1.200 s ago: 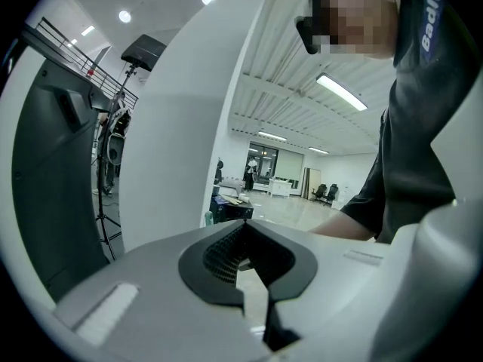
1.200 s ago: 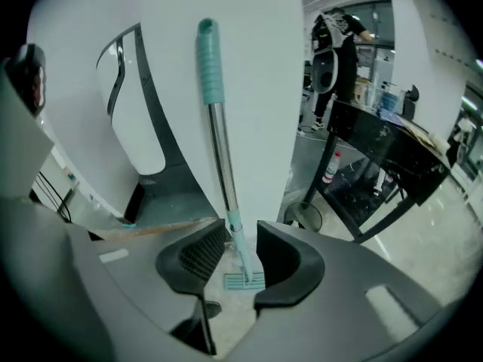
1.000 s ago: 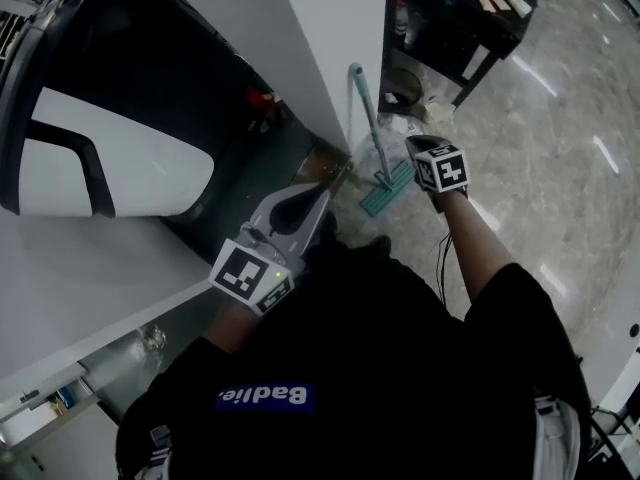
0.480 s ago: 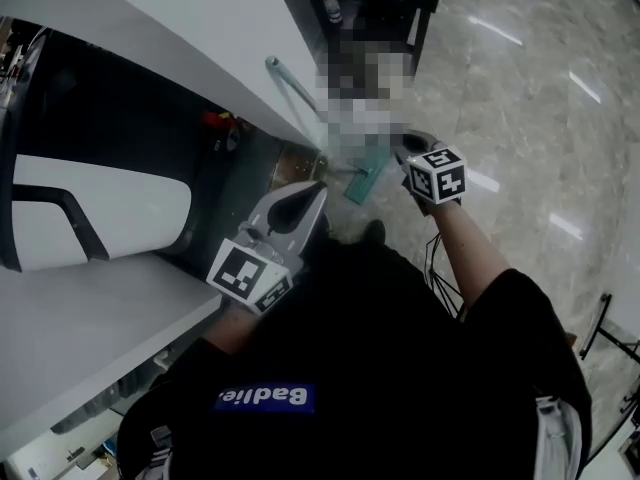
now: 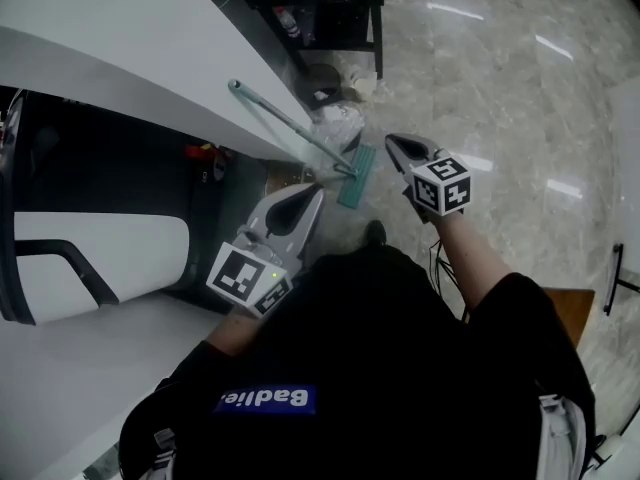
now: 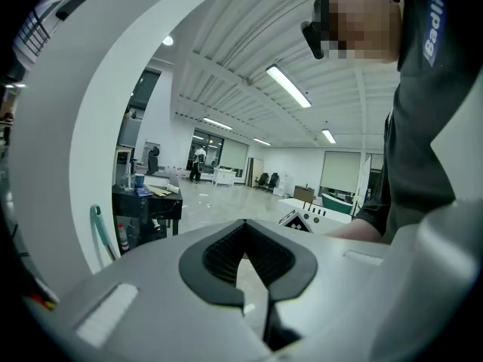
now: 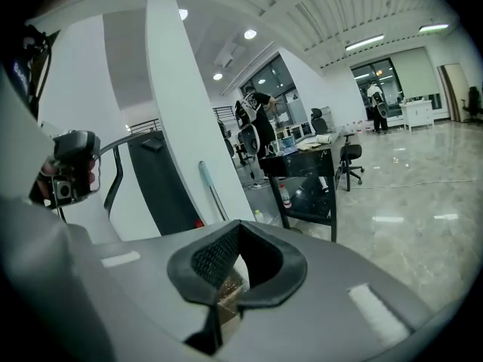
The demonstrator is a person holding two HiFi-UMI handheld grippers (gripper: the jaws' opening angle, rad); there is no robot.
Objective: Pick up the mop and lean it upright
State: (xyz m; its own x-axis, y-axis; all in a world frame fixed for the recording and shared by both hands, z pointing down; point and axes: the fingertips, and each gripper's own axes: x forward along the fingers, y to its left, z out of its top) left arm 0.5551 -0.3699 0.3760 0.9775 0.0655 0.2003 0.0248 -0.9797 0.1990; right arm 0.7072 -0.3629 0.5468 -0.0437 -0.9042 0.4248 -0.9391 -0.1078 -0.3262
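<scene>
The mop leans against the white wall (image 5: pixel 120 58): its teal handle (image 5: pixel 285 123) slants up to the left from the teal mop head (image 5: pixel 356 176) on the floor. My left gripper (image 5: pixel 318 190) is shut and empty, just left of the mop head. To the right of the mop head my right gripper (image 5: pixel 392 140) is also shut, holding nothing. The handle's top (image 6: pixel 96 225) shows at the far left of the left gripper view, away from the left gripper (image 6: pixel 243 223). In the right gripper view the handle (image 7: pixel 205 176) stands against the wall beyond the right gripper (image 7: pixel 239 223).
A black cart (image 5: pixel 345 8) with a bottle (image 5: pixel 290 23) under it stands behind the mop, with a white bag (image 5: pixel 335 123) at its foot. A black-and-white machine (image 5: pixel 90 258) fills the left. Glossy marble floor (image 5: pixel 520 98) spreads to the right.
The head view has swung, so the mop handle now slants to the upper left. The right gripper has drawn a little away from the mop shaft. The mop still leans on the wall.
</scene>
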